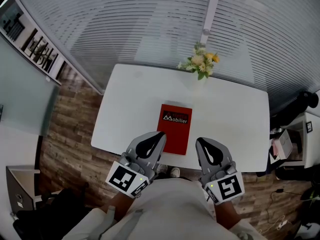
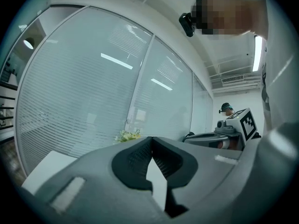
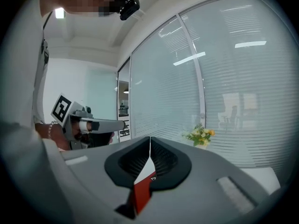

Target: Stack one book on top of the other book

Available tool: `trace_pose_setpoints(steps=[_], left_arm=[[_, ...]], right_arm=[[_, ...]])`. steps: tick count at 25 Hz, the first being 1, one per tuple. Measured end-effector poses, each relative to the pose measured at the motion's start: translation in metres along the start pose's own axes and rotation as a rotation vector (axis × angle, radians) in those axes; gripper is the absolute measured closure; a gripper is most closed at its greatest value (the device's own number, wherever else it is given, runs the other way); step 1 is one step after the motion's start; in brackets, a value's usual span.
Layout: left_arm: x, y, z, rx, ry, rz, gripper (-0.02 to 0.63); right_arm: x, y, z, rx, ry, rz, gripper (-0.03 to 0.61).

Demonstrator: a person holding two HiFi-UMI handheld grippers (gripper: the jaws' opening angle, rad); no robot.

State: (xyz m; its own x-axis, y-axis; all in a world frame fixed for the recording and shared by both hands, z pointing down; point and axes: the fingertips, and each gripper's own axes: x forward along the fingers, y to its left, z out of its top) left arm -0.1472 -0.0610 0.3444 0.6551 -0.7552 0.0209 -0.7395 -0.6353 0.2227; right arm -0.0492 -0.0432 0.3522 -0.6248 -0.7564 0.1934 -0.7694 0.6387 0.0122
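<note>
A red book (image 1: 175,129) with a dark band and white lettering lies flat near the front middle of the white table (image 1: 135,104). I cannot tell whether a second book lies under it. My left gripper (image 1: 157,135) hovers above the book's front left corner, shut and empty. My right gripper (image 1: 201,143) is held just right of the book, also shut and empty. In the left gripper view the jaws (image 2: 150,141) meet tip to tip. In the right gripper view the closed jaws (image 3: 150,141) leave a slit below, where a strip of the red book (image 3: 142,192) shows.
A small vase of flowers (image 1: 200,61) stands at the table's far edge, before a glass wall with blinds (image 1: 150,24). Wooden floor (image 1: 65,134) lies to the left. A desk with clutter (image 1: 287,144) and a dark bag (image 1: 300,106) stand at the right.
</note>
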Motion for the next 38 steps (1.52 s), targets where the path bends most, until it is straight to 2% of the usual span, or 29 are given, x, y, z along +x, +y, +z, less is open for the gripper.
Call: trace_pose_setpoints(steps=[5,10,17,22,26,30,38], left_arm=[[0.000,-0.002,0.008,0.003,-0.015,-0.007,0.609],[-0.002,-0.003,0.010,-0.004,-0.013,-0.013,0.609],[-0.001,0.000,0.010,-0.020,-0.014,-0.014,0.609],[-0.001,0.002,0.013,-0.018,-0.023,-0.008,0.609],[0.000,0.003,0.013,-0.020,-0.023,-0.009,0.609],[-0.001,0.004,0.013,-0.025,-0.021,-0.011,0.609],[-0.002,0.005,0.012,-0.030,-0.017,-0.014,0.609]], right_arm=[[-0.002,0.003,0.017,-0.049,-0.033,-0.003,0.571],[-0.004,0.006,0.028,-0.043,-0.038,-0.010,0.571],[-0.004,0.003,0.028,-0.069,-0.022,-0.014,0.571],[-0.001,0.003,0.032,-0.067,-0.032,-0.019,0.572],[0.001,0.004,0.036,-0.016,-0.040,-0.032,0.572],[-0.001,0.002,0.034,-0.058,-0.039,-0.029,0.572],[0.002,0.006,0.037,-0.028,-0.036,-0.033,0.573]])
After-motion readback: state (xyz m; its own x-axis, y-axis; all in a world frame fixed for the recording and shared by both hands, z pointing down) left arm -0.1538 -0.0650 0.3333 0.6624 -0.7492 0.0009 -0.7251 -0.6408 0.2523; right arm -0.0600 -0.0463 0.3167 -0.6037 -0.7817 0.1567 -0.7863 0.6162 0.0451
